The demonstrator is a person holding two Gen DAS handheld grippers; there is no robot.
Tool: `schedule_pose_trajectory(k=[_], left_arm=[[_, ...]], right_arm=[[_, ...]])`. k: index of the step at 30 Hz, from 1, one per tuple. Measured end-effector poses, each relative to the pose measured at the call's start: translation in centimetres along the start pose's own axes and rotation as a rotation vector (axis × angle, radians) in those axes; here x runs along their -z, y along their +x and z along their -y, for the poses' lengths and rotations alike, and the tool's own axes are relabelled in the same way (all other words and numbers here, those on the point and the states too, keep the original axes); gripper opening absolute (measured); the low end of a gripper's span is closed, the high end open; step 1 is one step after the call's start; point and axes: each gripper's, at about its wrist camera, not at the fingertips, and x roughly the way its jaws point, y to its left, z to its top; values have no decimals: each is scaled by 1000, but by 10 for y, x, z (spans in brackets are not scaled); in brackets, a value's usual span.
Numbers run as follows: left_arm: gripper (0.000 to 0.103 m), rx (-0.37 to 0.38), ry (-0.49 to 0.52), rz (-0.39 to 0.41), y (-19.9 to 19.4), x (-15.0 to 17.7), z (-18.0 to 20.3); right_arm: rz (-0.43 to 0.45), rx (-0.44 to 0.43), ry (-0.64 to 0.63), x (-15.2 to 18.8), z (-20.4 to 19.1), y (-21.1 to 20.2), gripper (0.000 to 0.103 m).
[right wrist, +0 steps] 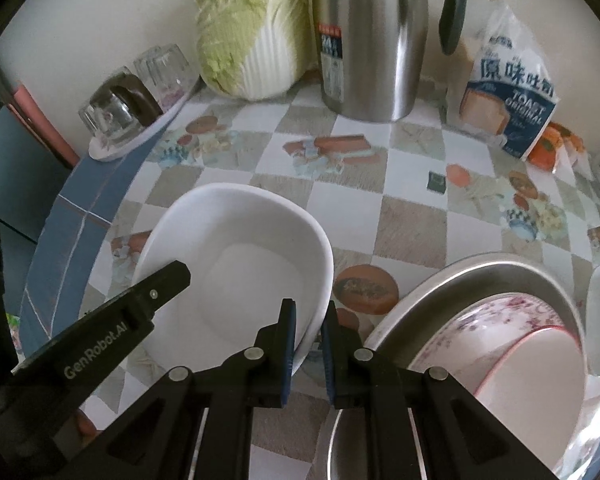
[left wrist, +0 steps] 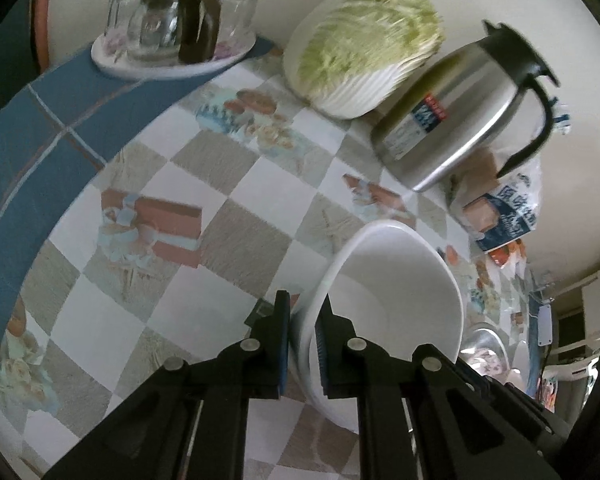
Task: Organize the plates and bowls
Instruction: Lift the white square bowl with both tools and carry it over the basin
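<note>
A white squarish bowl (left wrist: 396,284) (right wrist: 236,256) is held tilted over the checkered tablecloth by both grippers. My left gripper (left wrist: 303,312) is shut on its near-left rim; its finger also shows in the right wrist view (right wrist: 156,292). My right gripper (right wrist: 309,320) is shut on the bowl's right rim. To the right, a metal basin (right wrist: 480,272) holds a floral-rimmed bowl (right wrist: 512,312) and a red-rimmed white bowl (right wrist: 540,384). The basin also shows dimly in the left wrist view (left wrist: 484,340).
Against the wall stand a napa cabbage (right wrist: 256,28), a steel thermos jug (right wrist: 372,36) and a bag of toast bread (right wrist: 508,96). A plate with upturned glasses (left wrist: 176,28) sits at the far left edge of the round table (left wrist: 228,216).
</note>
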Motion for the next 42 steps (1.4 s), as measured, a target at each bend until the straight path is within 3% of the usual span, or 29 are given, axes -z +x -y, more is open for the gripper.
schedule_pose_trajectory(k=[12,23,30,42], left_arm=[[12,35,122,115,-64,6,45],[12,10,260,162,-95,32,83],[12,35,312,151,-98,46,103],[12,15,388,110,-84,69,140]], right_arm=[[149,-51,53,9,21,-72,13],[268,-65,93,33,41,-120,13],[308,-82,145,47,66,-135,13],[328,-97,229,69,107,-140,14]])
